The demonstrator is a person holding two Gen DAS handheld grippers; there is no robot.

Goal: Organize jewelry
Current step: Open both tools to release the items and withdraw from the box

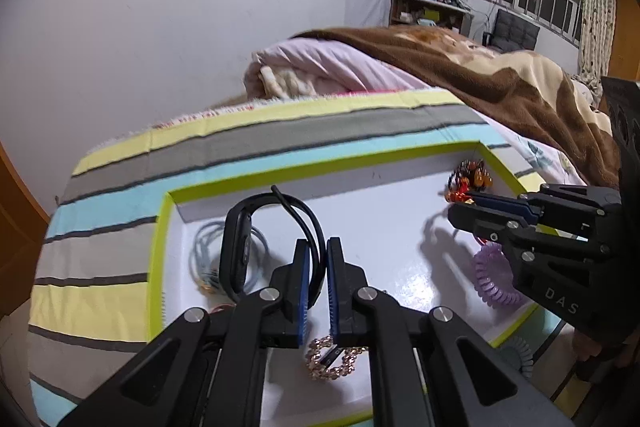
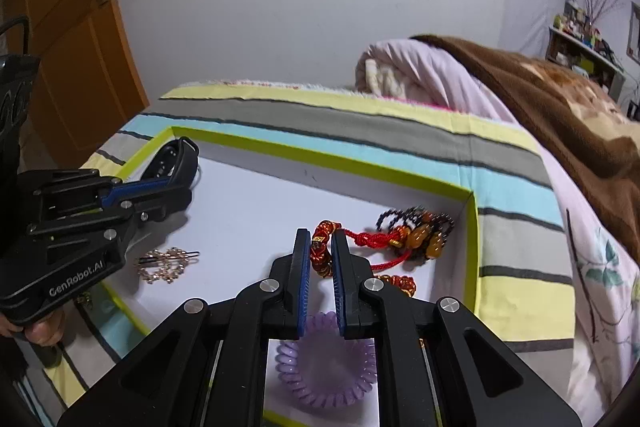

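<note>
A white tray with a lime-green rim (image 1: 160, 227) (image 2: 472, 235) lies on the striped bed. My left gripper (image 1: 318, 247) is shut on the strap of a black smartwatch (image 1: 236, 251) and holds it over the tray's left part; it also shows in the right wrist view (image 2: 176, 157). My right gripper (image 2: 321, 239) is shut on a red and gold bead bracelet (image 2: 320, 255), with its red cord and amber beads (image 2: 420, 235) trailing on the tray. From the left wrist view the right gripper (image 1: 454, 209) is at the tray's far right.
In the tray lie a pale blue coiled cord (image 1: 208, 259), a gold hair clip (image 1: 332, 359) (image 2: 166, 263) and a purple spiral hair tie (image 2: 324, 363) (image 1: 496, 283). A grey spiral tie (image 1: 520, 355) lies outside the rim. A brown blanket (image 1: 500, 79) covers the bed behind.
</note>
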